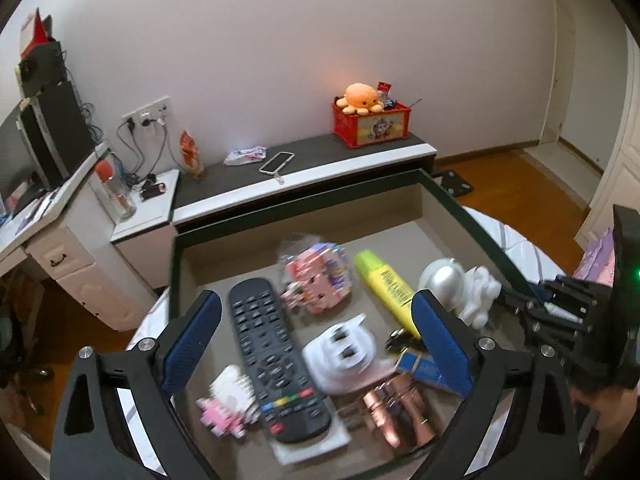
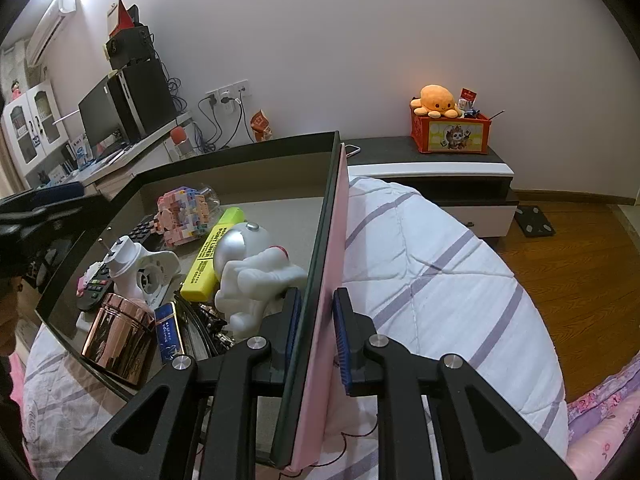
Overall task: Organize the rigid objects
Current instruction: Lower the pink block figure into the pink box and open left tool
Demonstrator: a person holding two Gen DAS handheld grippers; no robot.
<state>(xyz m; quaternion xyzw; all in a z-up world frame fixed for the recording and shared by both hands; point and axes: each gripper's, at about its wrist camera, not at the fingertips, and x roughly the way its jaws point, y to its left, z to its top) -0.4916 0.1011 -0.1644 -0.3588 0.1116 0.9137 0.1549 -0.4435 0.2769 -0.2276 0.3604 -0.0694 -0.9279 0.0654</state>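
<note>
While the left gripper point(image 1: 316, 334) hangs wide open and empty over the remote point(image 1: 276, 356), the right gripper point(image 2: 316, 340) clamps the box point(image 2: 326, 216) wall, and most items (remote, highlighter point(image 1: 386, 286), figurine point(image 1: 460, 286)) already lie inside, unsorted.

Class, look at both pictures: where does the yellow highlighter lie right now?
The yellow highlighter lies flat inside the box, toward its right side in the left wrist view, between the pink block toy and the white astronaut figure.
</note>
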